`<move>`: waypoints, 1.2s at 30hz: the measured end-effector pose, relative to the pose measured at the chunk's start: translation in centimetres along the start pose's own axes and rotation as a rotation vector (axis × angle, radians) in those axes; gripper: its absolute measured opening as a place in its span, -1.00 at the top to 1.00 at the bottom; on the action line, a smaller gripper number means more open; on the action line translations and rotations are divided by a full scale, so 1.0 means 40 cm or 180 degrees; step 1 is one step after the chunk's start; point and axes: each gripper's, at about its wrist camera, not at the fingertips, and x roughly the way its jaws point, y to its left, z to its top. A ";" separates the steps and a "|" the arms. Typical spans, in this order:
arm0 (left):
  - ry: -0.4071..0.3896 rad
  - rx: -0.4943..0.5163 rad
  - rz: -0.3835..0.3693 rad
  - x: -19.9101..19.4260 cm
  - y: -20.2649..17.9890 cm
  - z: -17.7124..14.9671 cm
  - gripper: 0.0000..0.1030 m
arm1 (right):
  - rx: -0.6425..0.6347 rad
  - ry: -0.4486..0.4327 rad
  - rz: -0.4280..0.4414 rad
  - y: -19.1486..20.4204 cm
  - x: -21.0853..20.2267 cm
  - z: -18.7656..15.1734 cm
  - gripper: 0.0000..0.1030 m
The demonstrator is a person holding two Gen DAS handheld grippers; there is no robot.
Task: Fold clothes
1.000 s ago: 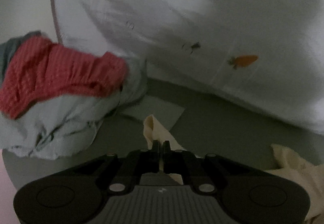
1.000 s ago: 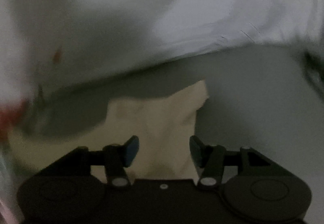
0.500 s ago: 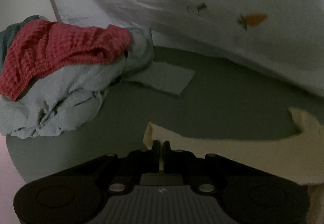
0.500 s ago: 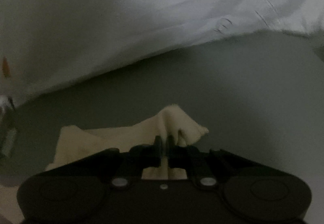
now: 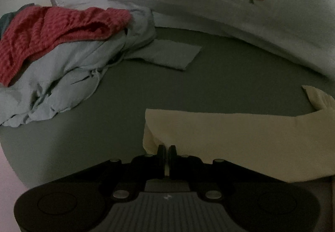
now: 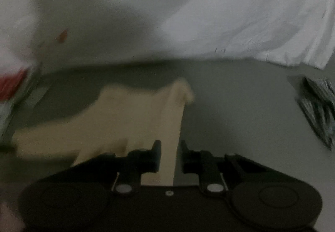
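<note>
My left gripper pinches the cream cloth corner, right gripper opening astride its edge, laundry pile beyond.

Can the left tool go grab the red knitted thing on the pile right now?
Probably not yet. The left tool is shut on a corner of the cream cloth, so it is busy. The red knit lies on top of the pile across bare grey bed, uncovered, so letting go first would leave the way free.
</note>
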 end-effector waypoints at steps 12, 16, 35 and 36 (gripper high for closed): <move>-0.0708 -0.0042 -0.0538 -0.166 -0.032 0.140 0.93 | 0.0277 0.0679 0.0142 0.043 -0.200 -0.348 0.65; -0.1361 0.0279 -0.1308 -0.397 -0.125 0.190 0.94 | 0.0545 0.0470 0.0057 -0.005 -0.235 -0.345 0.65; 0.0549 0.2922 -0.2688 -0.546 -0.483 -0.427 0.73 | 0.1150 0.0157 0.0038 -0.135 -0.325 -0.382 0.54; 0.0477 0.2774 -0.2657 -0.549 -0.470 -0.413 0.48 | 0.1095 0.0165 0.0082 -0.131 -0.317 -0.370 0.52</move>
